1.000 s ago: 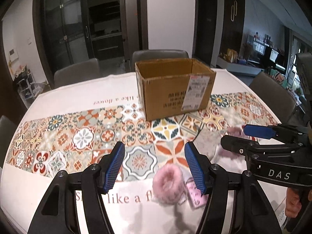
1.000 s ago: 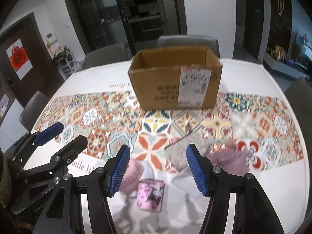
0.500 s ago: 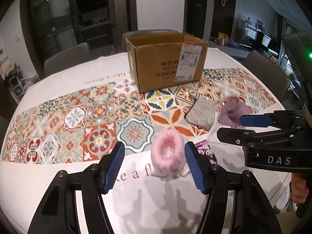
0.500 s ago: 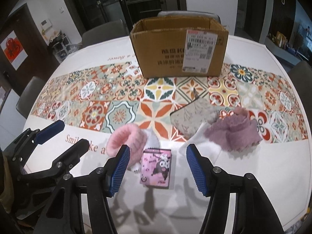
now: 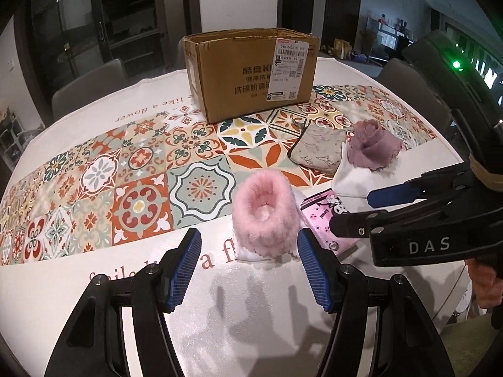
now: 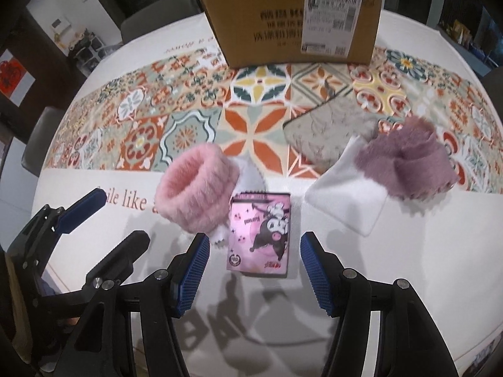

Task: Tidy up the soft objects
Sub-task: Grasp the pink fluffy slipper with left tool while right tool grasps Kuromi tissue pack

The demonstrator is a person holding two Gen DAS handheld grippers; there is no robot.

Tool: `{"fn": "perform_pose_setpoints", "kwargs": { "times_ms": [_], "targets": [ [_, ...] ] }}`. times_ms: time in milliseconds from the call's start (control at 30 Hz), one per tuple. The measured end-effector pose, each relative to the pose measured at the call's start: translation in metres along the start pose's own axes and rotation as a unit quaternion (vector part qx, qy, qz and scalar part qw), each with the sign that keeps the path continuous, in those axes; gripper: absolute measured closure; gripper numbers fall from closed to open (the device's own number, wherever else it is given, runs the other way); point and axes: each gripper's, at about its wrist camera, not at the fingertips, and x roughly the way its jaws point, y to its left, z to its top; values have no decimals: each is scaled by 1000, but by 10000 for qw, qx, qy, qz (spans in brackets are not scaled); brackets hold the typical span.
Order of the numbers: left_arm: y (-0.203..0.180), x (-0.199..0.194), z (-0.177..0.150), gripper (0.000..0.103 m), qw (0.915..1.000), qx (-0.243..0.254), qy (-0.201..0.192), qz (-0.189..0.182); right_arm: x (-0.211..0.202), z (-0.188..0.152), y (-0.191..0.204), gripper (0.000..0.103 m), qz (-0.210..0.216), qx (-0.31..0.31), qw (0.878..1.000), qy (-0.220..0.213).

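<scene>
On the bench point(image 5: 78, 282), at 12 o'clock just ahead of the left gripper point(image 5: 248, 267), sits the pink fur band point(image 5: 265, 216); fingers apart, holding nothing. Right gripper point(image 6: 254, 270) also spread, empty, above the pink packet point(image 6: 259, 231). Band looks light, squashy, fluffy, likely to slip a bit: pinch across one wall of the ring, or squeeze the whole ring. Purple fur piece point(image 6: 405, 160) at 2 o'clock, floppy. Box point(image 5: 251, 72) far at 12 o'clock, open.
</scene>
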Motion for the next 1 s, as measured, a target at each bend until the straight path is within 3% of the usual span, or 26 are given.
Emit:
{"fn": "perform_pose_setpoints", "kwargs": {
  "times_ms": [333,1000],
  "targets": [
    [3,14,-6,41,9998,128,58,-135,28,-5,0,41,-75,43,9993,372],
    [5,43,3,45,9976,244,283,-589,50,-7,-10,41,-129,170,9975,672]
  ]
}}
